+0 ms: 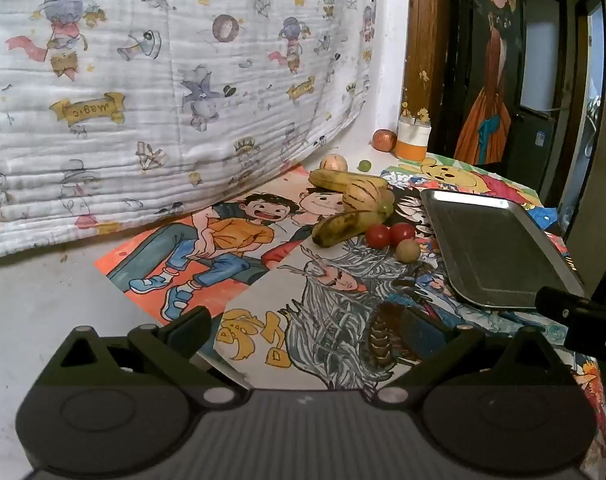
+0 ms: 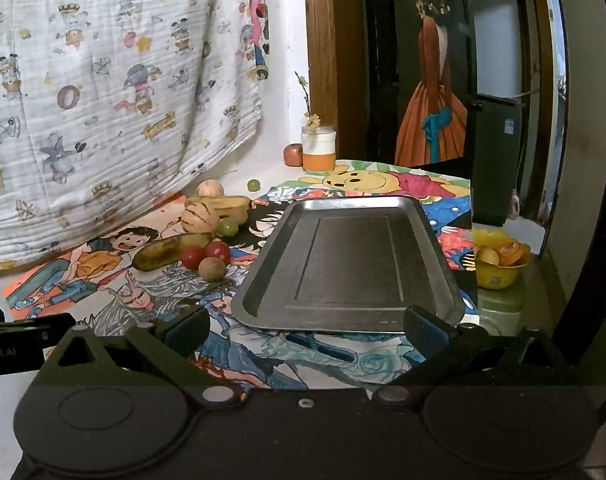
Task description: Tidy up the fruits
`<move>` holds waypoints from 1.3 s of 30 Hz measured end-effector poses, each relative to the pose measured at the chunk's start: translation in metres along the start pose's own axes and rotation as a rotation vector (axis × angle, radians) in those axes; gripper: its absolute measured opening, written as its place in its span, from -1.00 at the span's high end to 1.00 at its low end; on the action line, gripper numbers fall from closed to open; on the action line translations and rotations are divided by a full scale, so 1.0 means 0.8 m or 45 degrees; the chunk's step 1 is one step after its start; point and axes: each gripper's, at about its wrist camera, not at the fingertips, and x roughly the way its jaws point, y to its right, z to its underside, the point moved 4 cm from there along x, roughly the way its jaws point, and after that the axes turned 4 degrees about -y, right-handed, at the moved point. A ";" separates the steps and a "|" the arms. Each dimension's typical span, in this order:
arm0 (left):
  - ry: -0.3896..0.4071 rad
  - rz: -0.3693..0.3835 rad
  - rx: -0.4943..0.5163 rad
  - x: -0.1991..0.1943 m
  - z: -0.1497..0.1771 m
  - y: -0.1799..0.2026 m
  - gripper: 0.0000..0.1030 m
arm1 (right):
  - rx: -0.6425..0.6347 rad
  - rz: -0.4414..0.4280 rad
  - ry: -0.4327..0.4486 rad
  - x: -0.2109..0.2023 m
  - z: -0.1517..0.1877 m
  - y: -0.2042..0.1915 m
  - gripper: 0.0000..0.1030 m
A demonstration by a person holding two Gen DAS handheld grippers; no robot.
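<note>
Left wrist view
Left tool: jaws spread wide, nothing between them.
Fruit: two spotted yellow bananas, striped pale melon, two red tomatoes ahead, slightly right.

Right wrist view
Right tool: jaws wide, empty.
Rectangular steel tray: directly ahead, empty; fruit ahead-left beside it.

We're clearly in somebody's home: cartoon blanket on the wall, kids' drawings covering the table, fridge through the doorway.
</note>
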 end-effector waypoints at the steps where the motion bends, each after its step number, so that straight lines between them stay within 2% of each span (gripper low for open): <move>1: -0.001 0.000 -0.001 0.000 0.000 0.000 -0.99 | 0.000 0.001 -0.001 0.000 0.000 0.000 -0.99; 39: -0.031 -0.003 -0.006 0.007 0.006 -0.003 -0.99 | 0.012 -0.002 -0.048 0.009 0.004 0.000 -0.99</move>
